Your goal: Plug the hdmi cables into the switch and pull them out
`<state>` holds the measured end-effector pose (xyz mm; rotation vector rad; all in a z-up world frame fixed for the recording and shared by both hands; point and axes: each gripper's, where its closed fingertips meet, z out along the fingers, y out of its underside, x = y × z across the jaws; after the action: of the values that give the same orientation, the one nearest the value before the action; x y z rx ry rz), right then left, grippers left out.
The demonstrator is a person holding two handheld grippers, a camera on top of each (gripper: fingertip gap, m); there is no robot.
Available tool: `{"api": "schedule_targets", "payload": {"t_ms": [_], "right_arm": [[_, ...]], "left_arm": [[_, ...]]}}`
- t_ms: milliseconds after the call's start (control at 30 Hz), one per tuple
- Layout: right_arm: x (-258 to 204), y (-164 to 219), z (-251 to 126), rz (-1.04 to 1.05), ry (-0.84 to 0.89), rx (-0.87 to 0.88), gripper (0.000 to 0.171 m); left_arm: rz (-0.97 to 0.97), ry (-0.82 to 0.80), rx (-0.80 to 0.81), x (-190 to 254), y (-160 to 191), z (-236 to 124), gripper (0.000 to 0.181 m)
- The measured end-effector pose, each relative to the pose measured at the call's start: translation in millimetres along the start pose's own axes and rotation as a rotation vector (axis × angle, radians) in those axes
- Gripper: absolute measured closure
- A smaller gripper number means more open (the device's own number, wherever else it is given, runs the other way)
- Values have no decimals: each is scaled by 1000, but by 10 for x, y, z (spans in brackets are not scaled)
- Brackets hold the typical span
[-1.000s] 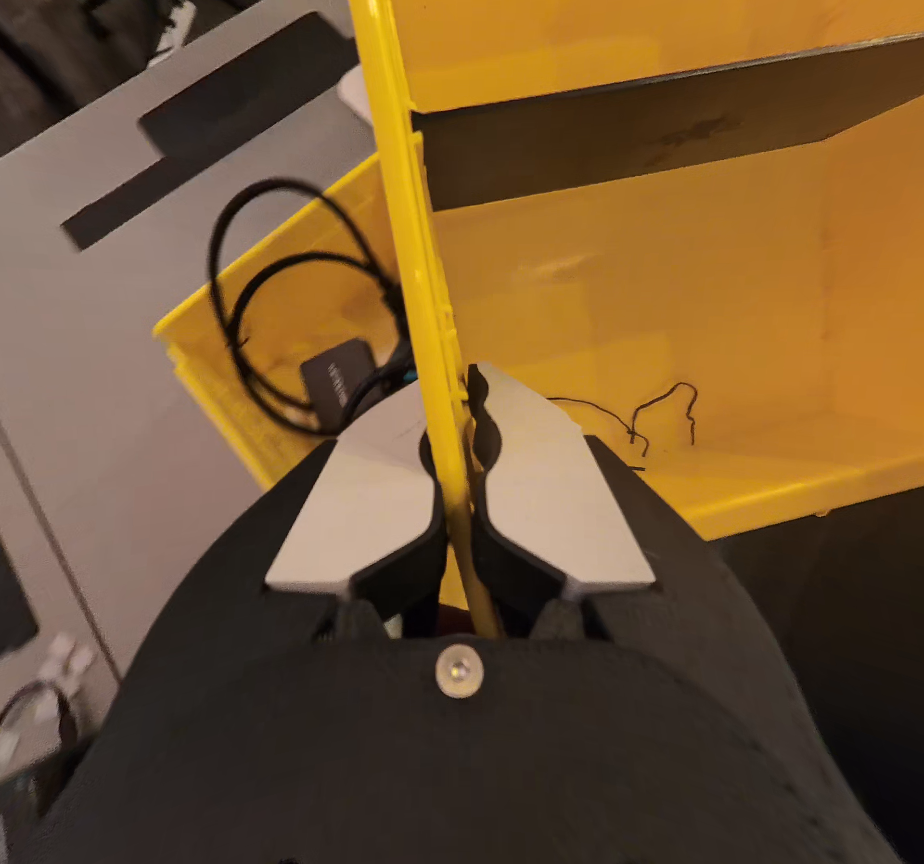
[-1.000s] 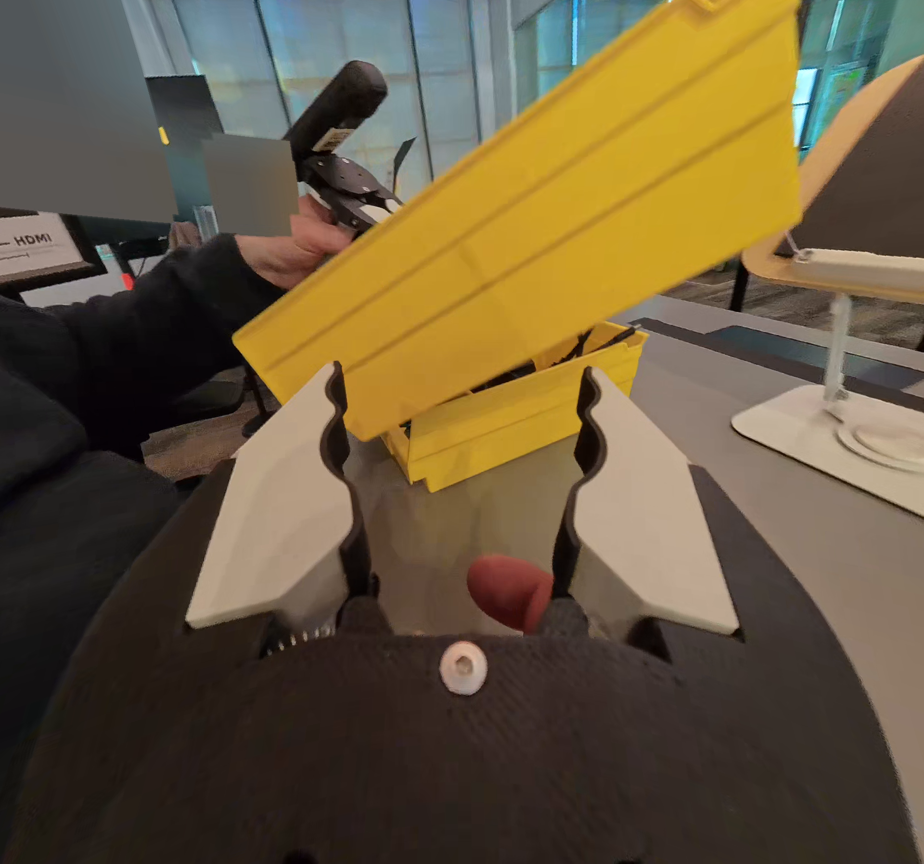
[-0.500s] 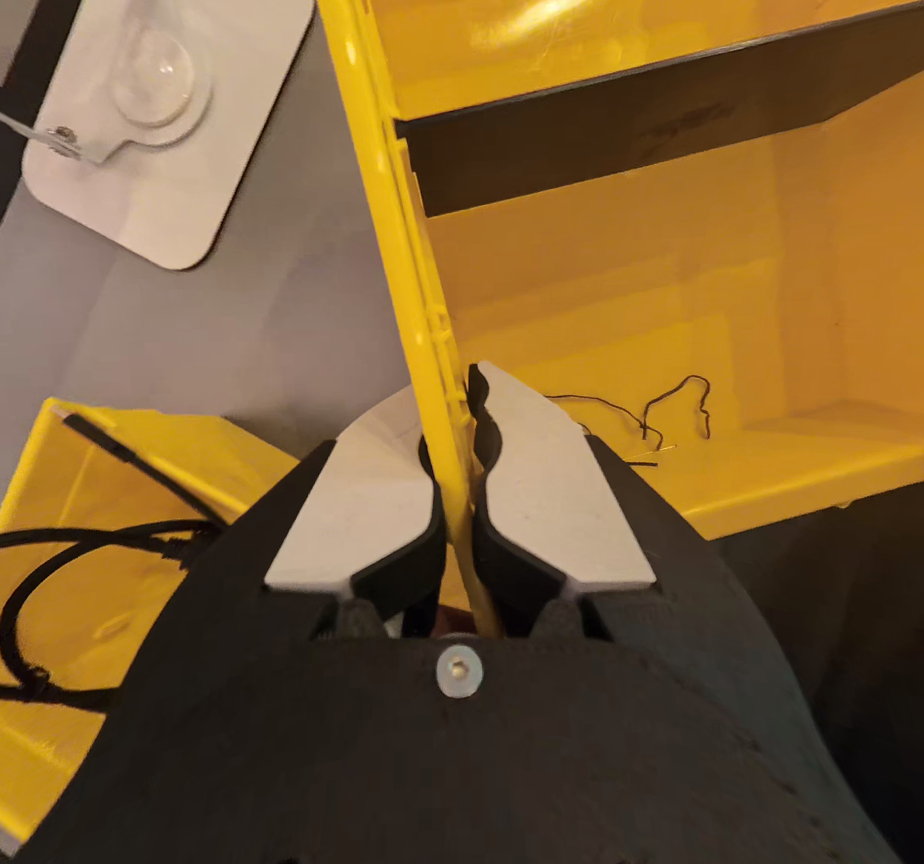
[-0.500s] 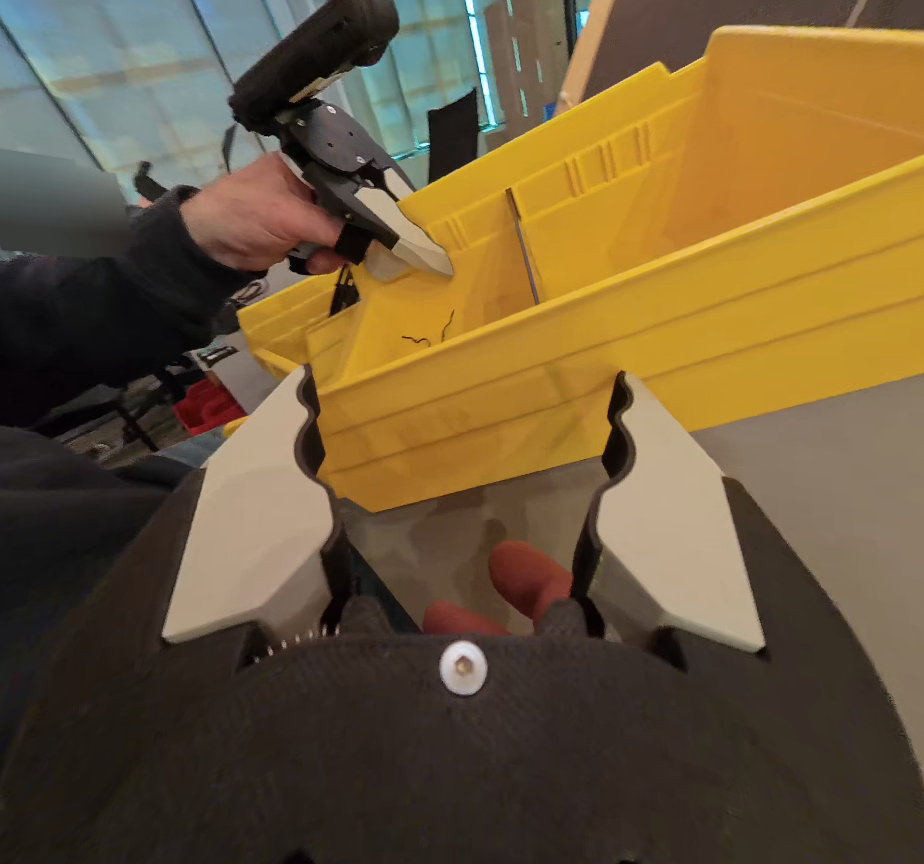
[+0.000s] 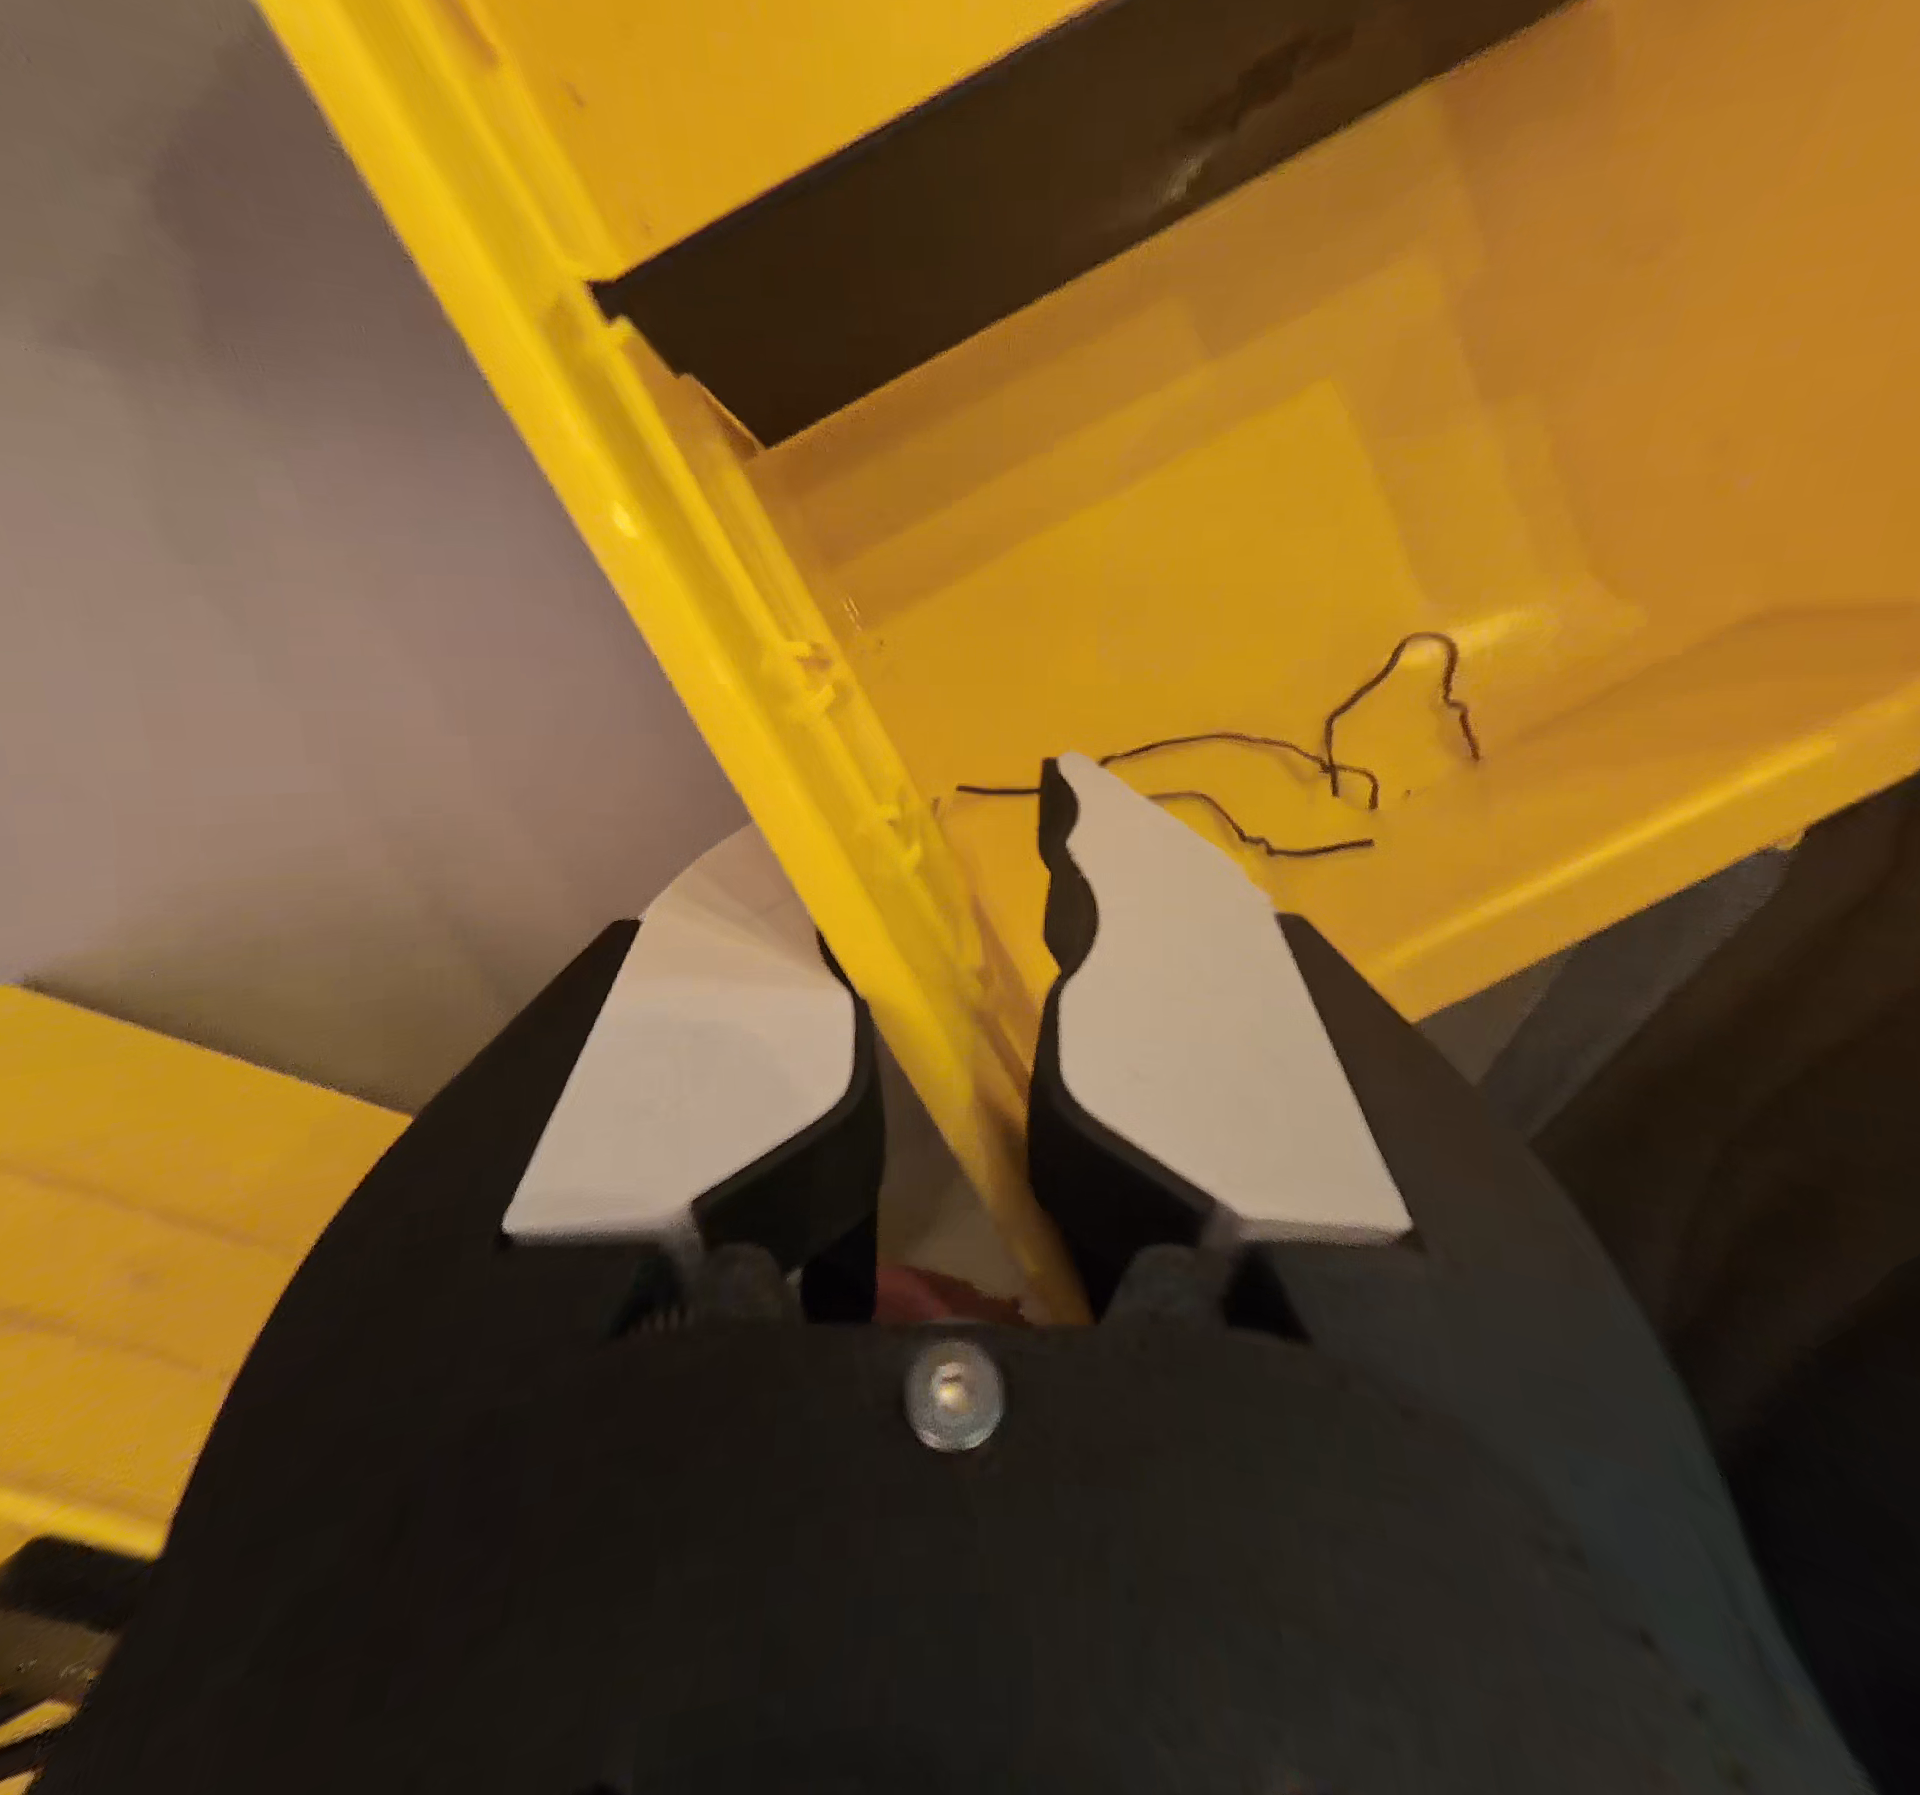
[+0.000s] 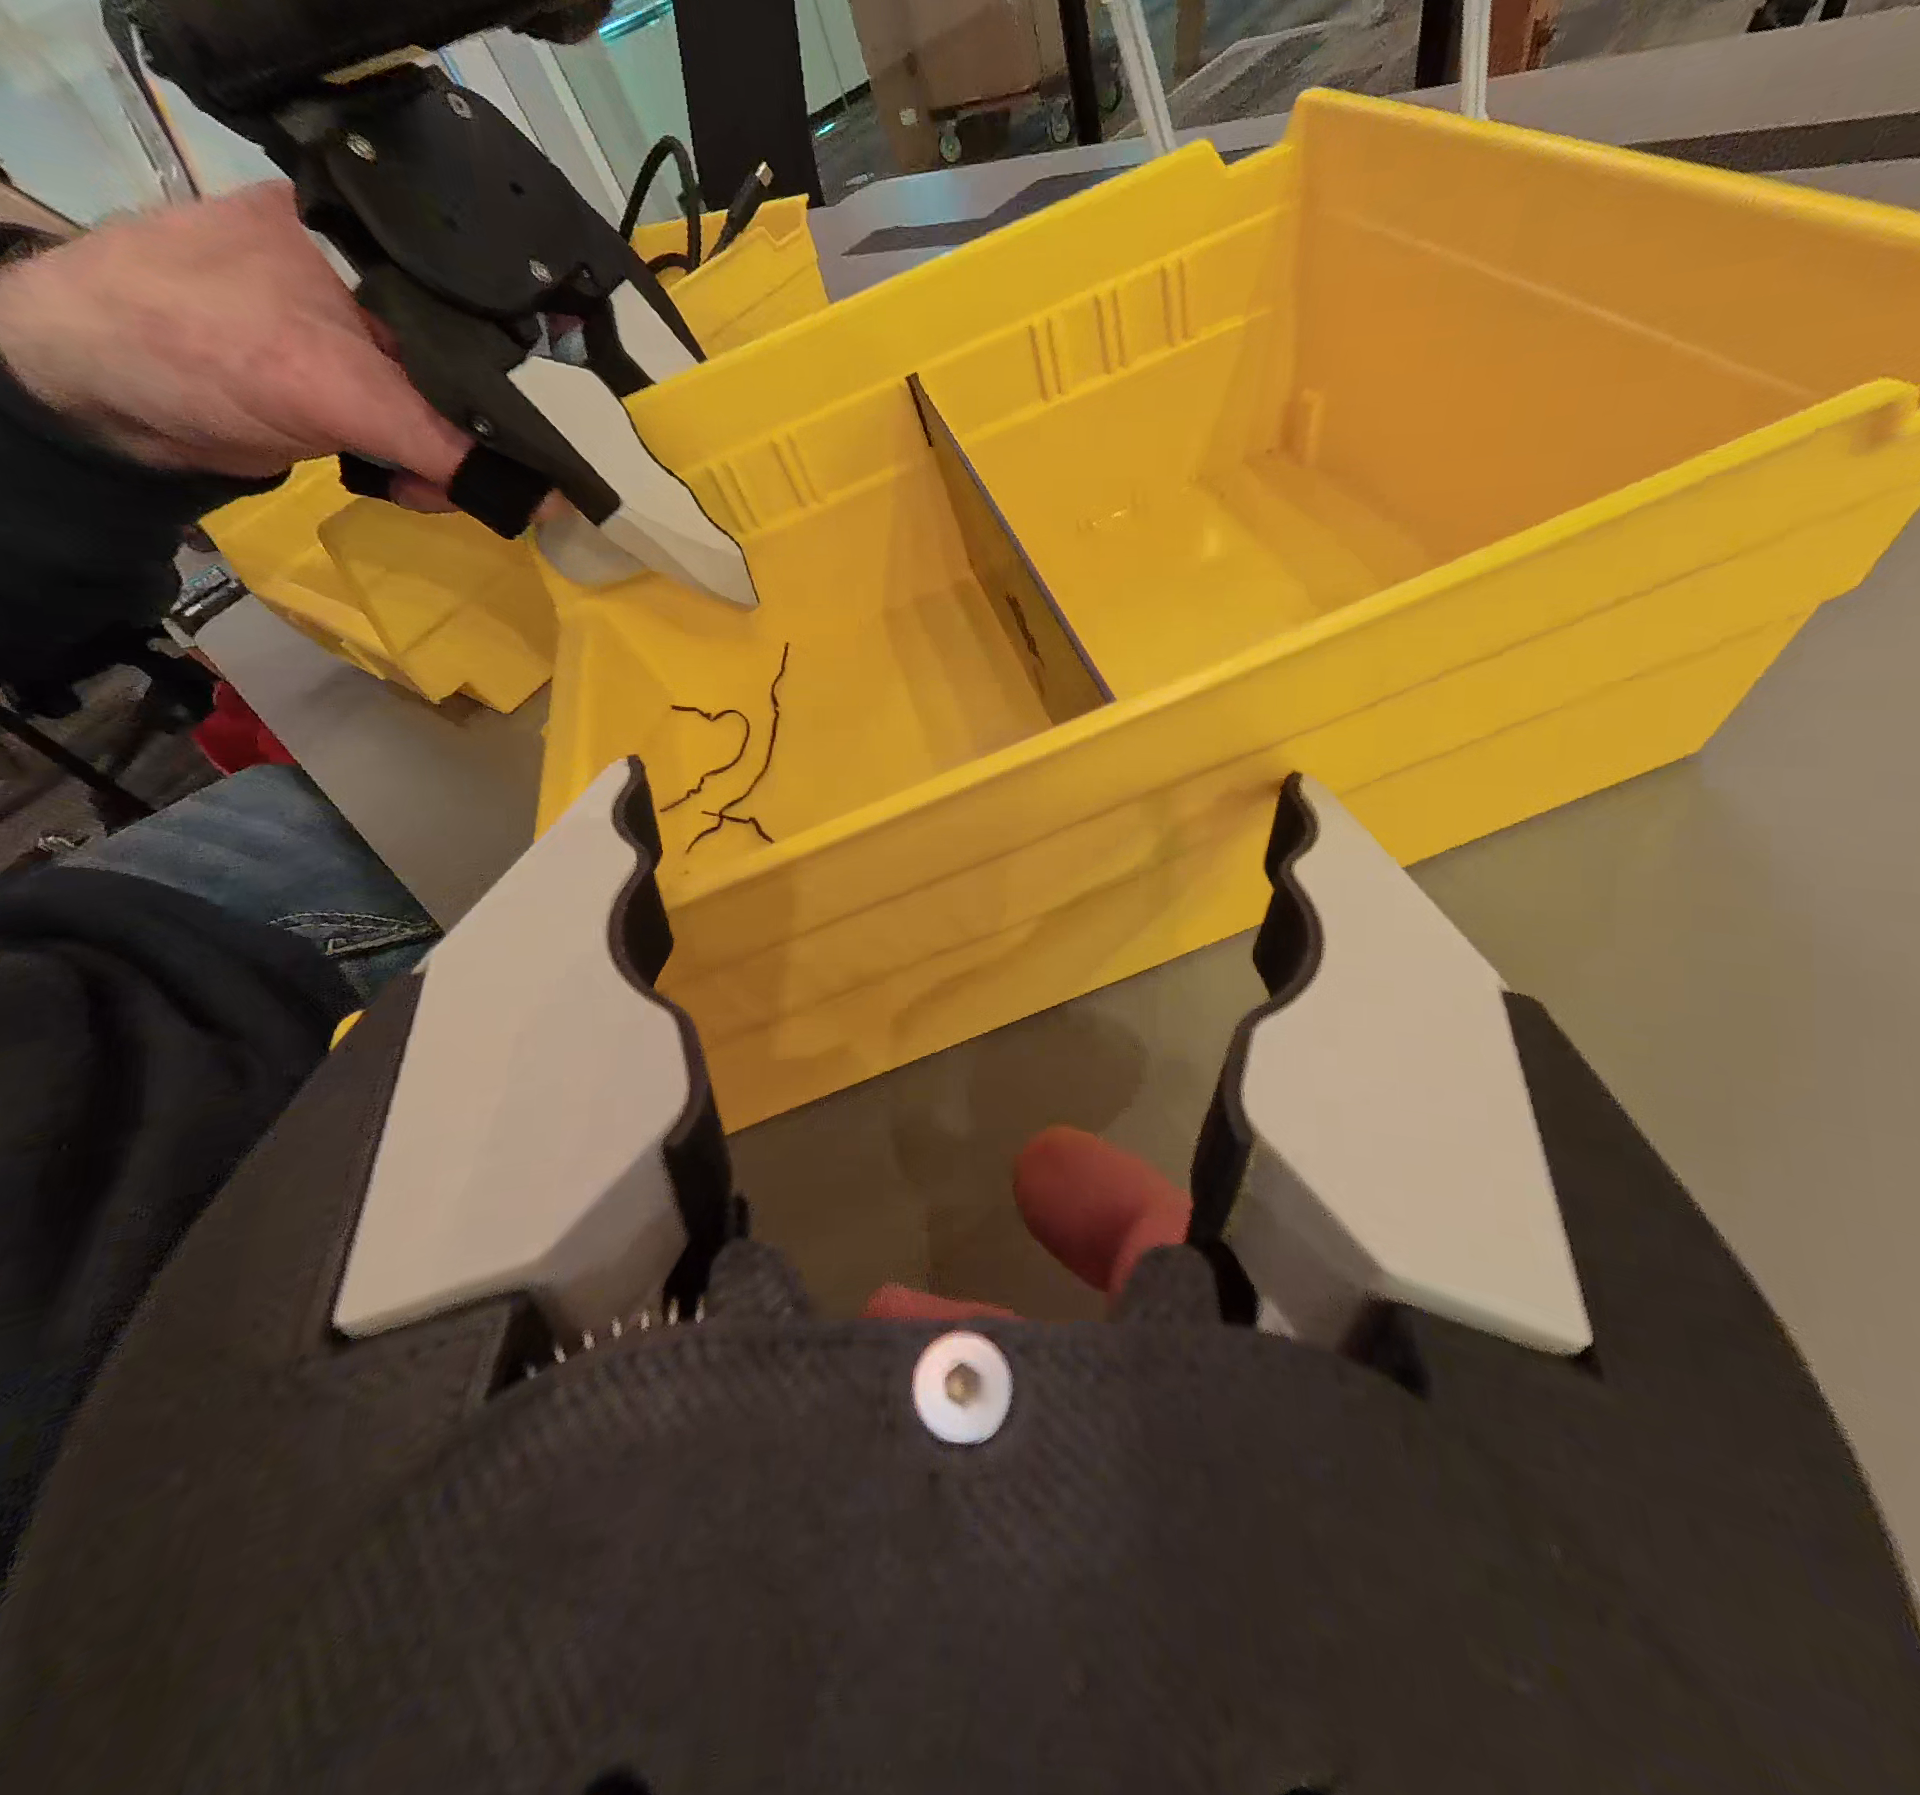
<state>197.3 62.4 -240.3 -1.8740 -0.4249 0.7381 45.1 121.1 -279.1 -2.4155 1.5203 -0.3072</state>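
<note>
A large yellow bin with a black divider stands on the grey table. It holds only thin black wire scraps. My left gripper straddles the bin's side wall with its jaws a little apart, one finger inside and one outside; it also shows in the right wrist view. My right gripper is open and empty in front of the bin. Black cables stick out of a smaller yellow bin behind. No switch is in view.
Another yellow bin sits left of the large one, and shows in the left wrist view. A person's hand holds the left gripper. Chairs and stands are beyond the table's far edge.
The large bin, held tilted in the air by my left gripper, has come down onto the table. The left jaws have opened off its wall. The right gripper stayed open.
</note>
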Motion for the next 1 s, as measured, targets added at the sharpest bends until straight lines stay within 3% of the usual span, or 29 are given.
{"api": "schedule_targets", "payload": {"t_ms": [33, 267, 533, 667, 833, 1000], "right_arm": [[-8, 11, 1, -8, 5, -7, 56], [-43, 4, -54, -75, 48, -44, 59], [414, -104, -203, -99, 176, -67, 66], [571, -196, -304, -187, 296, -78, 70], [346, -241, -315, -212, 275, -61, 69], [250, -250, -341, -251, 307, -70, 68]], "left_arm": [[-3, 2, -11, 7, 30, 32, 153], [-19, 85, -61, 110, 115, 40, 150], [12, 200, -96, 420, 127, 7, 126], [-76, 321, -37, 556, 51, -70, 117], [-48, 302, 177, 523, -72, -548, 111], [-55, 68, 365, 101, 78, -1282, 109]]}}
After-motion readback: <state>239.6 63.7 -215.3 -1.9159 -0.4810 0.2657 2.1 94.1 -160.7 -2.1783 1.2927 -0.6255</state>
